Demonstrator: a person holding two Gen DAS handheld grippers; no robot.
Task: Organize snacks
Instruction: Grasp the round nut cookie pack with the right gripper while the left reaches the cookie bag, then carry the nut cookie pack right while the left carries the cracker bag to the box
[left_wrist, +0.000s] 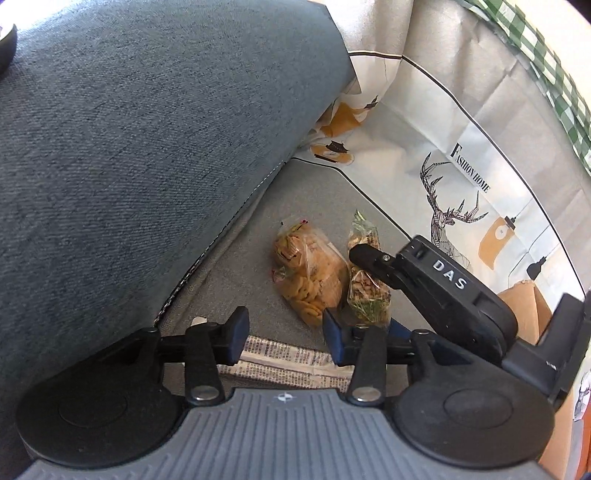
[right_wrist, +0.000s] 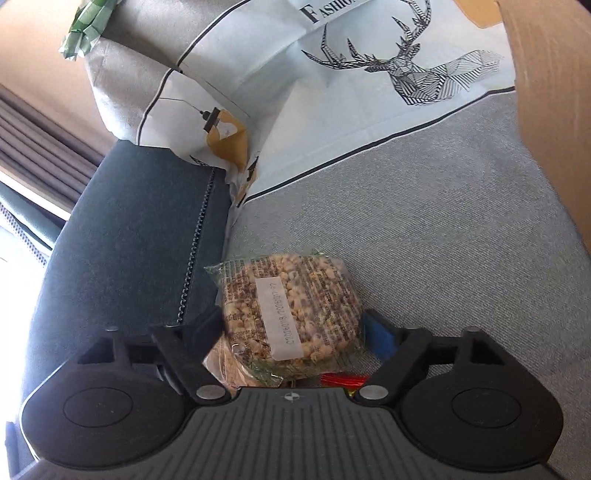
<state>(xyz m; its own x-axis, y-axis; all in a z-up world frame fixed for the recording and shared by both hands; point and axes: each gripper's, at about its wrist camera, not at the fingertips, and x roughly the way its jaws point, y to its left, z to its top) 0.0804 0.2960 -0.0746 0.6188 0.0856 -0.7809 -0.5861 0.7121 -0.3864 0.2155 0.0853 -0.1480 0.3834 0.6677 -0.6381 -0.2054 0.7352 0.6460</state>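
Two clear snack bags lie side by side on the grey sofa seat (left_wrist: 229, 258). One holds yellow round crackers (left_wrist: 308, 271). The other holds pale nuts with a white date label (right_wrist: 291, 315) and shows in the left wrist view (left_wrist: 367, 284) too. My right gripper (right_wrist: 291, 332) is open, its fingers on either side of the nut bag, one finger (left_wrist: 373, 258) over the bag in the left view. My left gripper (left_wrist: 282, 326) is open and empty, held above the seat just short of both bags.
A dark blue cushion (left_wrist: 147, 147) rises on the left. A deer-print "Fashion Home" cloth (left_wrist: 461, 177) covers the sofa back. A cardboard box (right_wrist: 546, 110) stands at the right. A folded newspaper (left_wrist: 284, 358) lies under my left gripper. A red wrapper (right_wrist: 341, 380) lies by the nut bag.
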